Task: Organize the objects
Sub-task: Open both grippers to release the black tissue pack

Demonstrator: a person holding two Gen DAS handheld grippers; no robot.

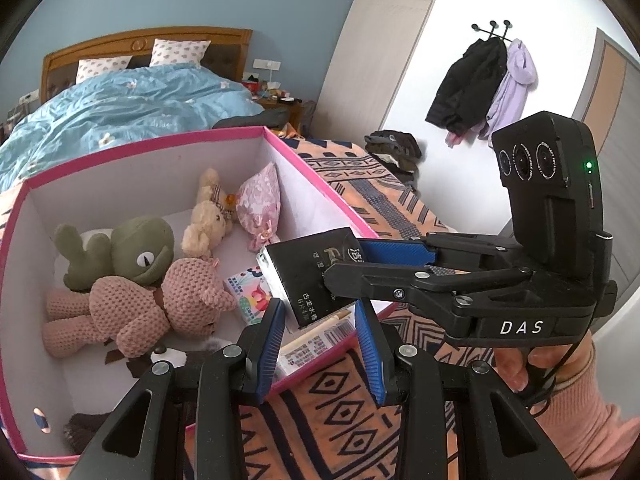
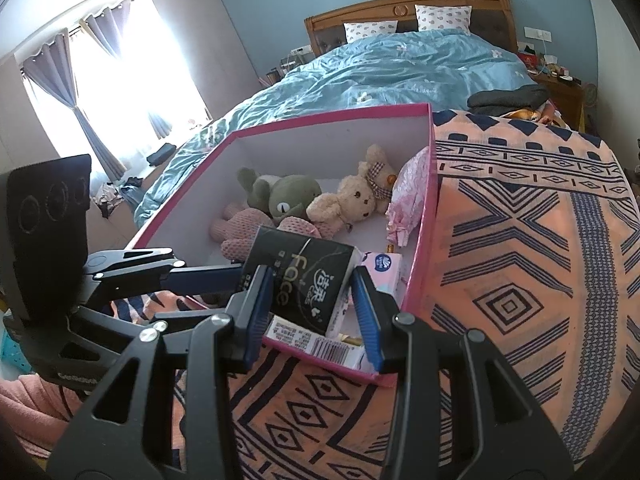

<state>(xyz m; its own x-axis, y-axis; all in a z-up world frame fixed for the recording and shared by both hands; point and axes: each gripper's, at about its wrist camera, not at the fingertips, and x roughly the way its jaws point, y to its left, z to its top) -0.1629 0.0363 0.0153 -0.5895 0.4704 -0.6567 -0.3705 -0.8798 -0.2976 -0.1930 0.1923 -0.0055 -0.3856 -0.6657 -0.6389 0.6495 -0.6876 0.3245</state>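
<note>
A black tissue pack [image 1: 308,276] [image 2: 304,280] hangs over the near corner of the pink-rimmed box [image 1: 168,138] [image 2: 332,118]. In the left wrist view the other gripper [image 1: 348,264], coming from the right, is shut on the pack. In the right wrist view the pack sits between that gripper's own blue fingers [image 2: 362,300]. My left gripper [image 1: 320,344] is open and empty just below the pack. In the box lie a green plush [image 1: 136,252], a pink knitted bear [image 1: 160,304], a cream bear [image 1: 208,224], a pink pouch [image 1: 258,200] and small packets [image 1: 250,292].
The box stands on an orange patterned blanket [image 2: 520,280] at the foot of a bed with a blue duvet [image 2: 400,68]. Coats [image 1: 480,88] hang on a wall rack. A window with curtains [image 2: 92,80] is at the left.
</note>
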